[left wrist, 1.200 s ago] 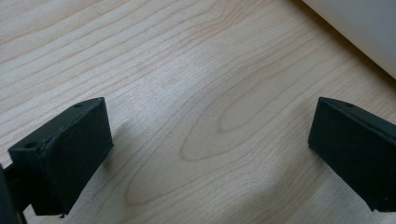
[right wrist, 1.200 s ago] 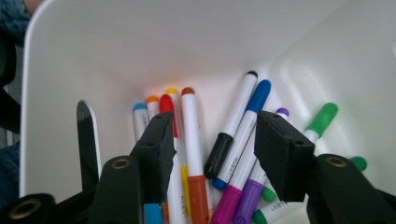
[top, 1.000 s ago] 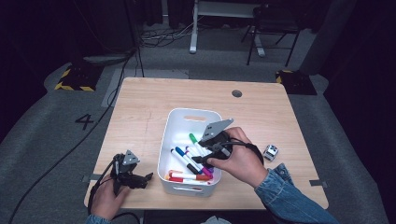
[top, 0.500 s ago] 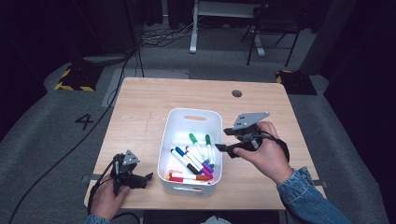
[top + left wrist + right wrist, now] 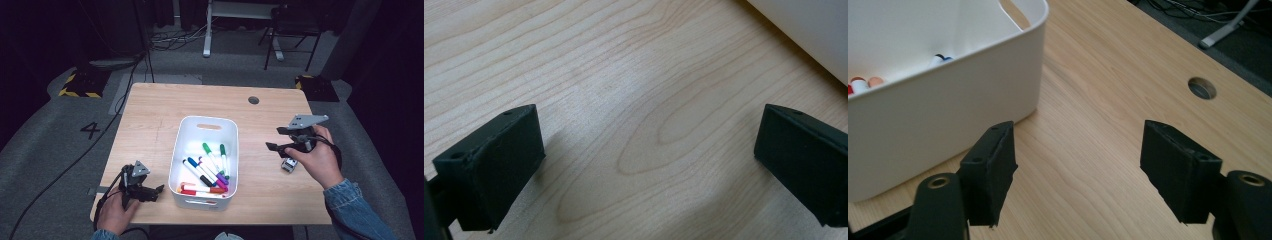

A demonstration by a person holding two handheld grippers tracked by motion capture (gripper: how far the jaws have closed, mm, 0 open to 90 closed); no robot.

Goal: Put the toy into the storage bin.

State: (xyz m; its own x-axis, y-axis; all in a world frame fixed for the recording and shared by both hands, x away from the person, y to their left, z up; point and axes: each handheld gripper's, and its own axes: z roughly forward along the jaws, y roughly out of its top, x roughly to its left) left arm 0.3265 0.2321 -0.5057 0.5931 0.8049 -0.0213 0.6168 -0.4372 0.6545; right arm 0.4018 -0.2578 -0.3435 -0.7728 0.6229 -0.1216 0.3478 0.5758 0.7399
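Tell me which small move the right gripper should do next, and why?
Probably lower the right gripper toward the small object lying on the table beside the hand. Its fingers are open and empty, the markers already lie in the white bin, and that object remains outside.

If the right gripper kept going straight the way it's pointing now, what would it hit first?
Probably the white bin. In the high view the right gripper, jaws open, points left toward the bin's near wall, with bare table between. Its own view aims slightly past the bin's corner, so it might graze it.
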